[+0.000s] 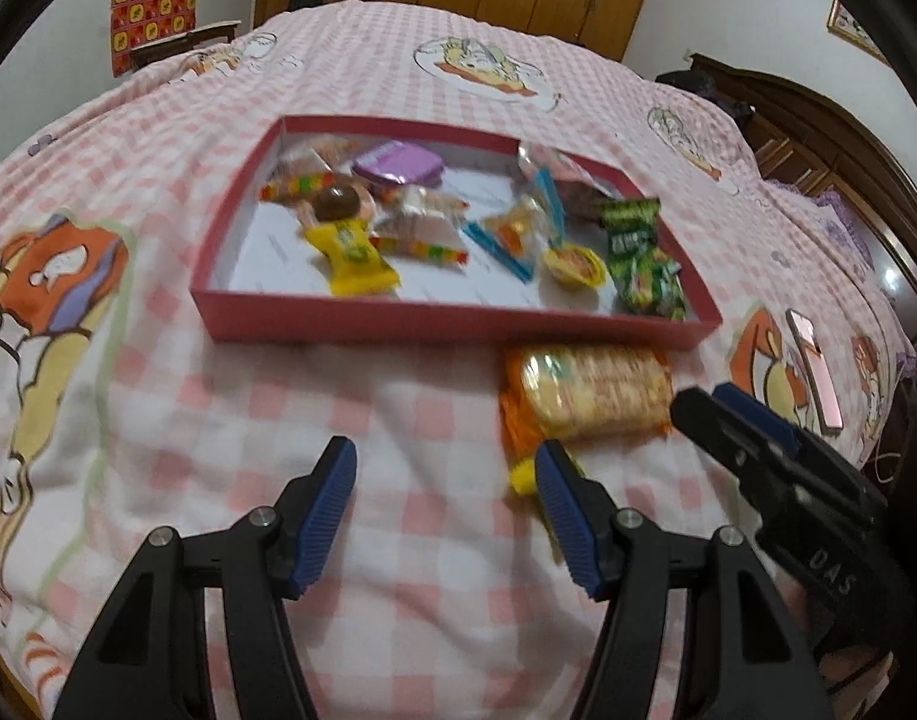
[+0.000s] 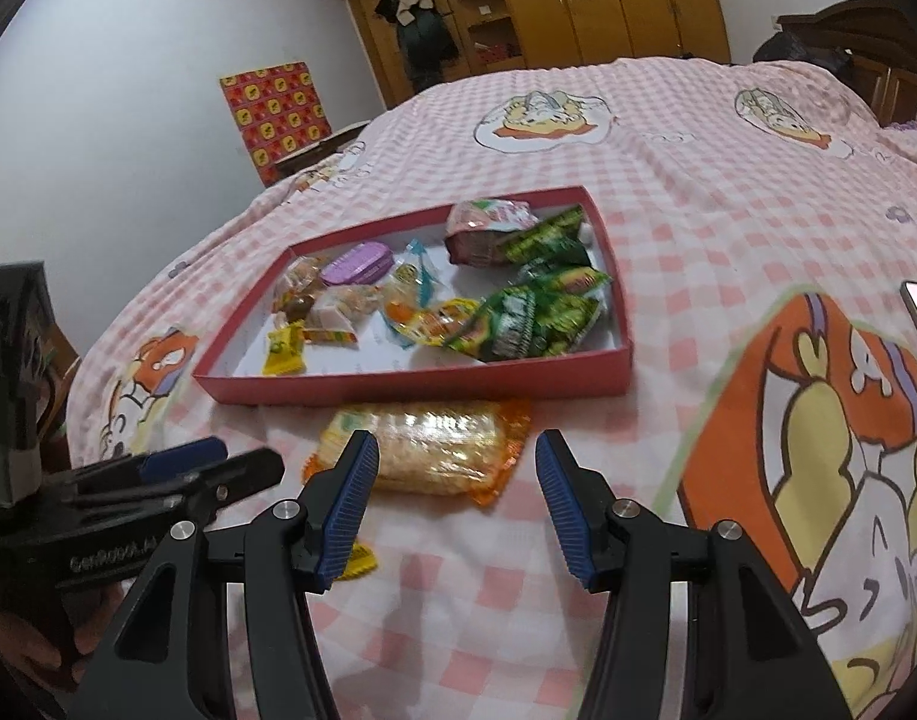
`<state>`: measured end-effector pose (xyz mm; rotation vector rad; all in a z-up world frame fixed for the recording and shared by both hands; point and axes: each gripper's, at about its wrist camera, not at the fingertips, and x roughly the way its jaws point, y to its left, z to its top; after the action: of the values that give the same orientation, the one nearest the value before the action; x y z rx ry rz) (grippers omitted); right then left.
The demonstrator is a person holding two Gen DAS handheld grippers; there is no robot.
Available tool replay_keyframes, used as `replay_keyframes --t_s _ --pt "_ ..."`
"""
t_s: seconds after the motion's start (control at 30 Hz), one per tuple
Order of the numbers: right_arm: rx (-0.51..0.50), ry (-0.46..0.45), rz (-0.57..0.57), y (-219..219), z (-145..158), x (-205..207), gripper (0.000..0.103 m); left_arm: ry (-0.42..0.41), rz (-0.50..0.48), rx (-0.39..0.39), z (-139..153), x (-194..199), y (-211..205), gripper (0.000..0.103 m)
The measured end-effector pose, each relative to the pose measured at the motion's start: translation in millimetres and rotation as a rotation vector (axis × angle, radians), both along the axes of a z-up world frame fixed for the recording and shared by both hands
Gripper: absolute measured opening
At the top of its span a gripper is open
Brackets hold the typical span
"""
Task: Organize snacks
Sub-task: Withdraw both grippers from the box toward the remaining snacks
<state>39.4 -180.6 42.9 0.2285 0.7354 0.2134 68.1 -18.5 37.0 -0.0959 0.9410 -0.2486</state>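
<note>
Both grippers, left point(image 1: 446, 510) and right point(image 2: 457, 501), hover with jaws apart, holding nothing. Most snacks lie in the red box point(image 1: 446, 318). One cracker pack point(image 2: 434, 447) remains on the bedsheet point(image 1: 218, 420), just beside the box. Only the left view shows the whole phone point(image 1: 815, 372).

Bare bedspread point(image 2: 668, 276) surrounds the red tray point(image 1: 458, 318); cracker packet point(image 2: 434, 450) lies before it.
</note>
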Motion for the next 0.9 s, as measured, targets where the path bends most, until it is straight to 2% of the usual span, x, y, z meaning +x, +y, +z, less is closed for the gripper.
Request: replay_keyframes --t_s 0.27,0.6,0.7,0.77,0.83,0.9 --pt "0.036 0.011 -0.005 -11.1 -5.7 -0.9 0.056 -0.024 -0.047 -0.009 -0.9 -13.7 -18.9 0.065" --pt "0.069 0.022 -0.028 -24.1 -12.7 -1.9 0.056 -0.043 -0.059 0.069 -14.0 -13.5 -41.5 0.065" --pt "0.079 0.029 -0.026 -25.3 -15.1 -1.1 0.056 -0.049 -0.064 0.064 -15.0 -13.6 -41.5 0.054" --pt "0.082 0.032 -0.023 -25.3 -16.7 -0.7 0.056 -0.045 -0.077 0.052 -16.1 -13.1 -41.2 0.040" --pt "0.084 0.034 -0.021 -25.2 -17.6 -0.8 0.056 -0.045 -0.090 0.040 -16.8 -13.8 -41.5 0.033" --pt "0.084 0.036 -0.019 -25.1 -18.4 -0.8 0.056 -0.049 -0.097 0.040 -16.6 -14.8 -41.3 0.032"
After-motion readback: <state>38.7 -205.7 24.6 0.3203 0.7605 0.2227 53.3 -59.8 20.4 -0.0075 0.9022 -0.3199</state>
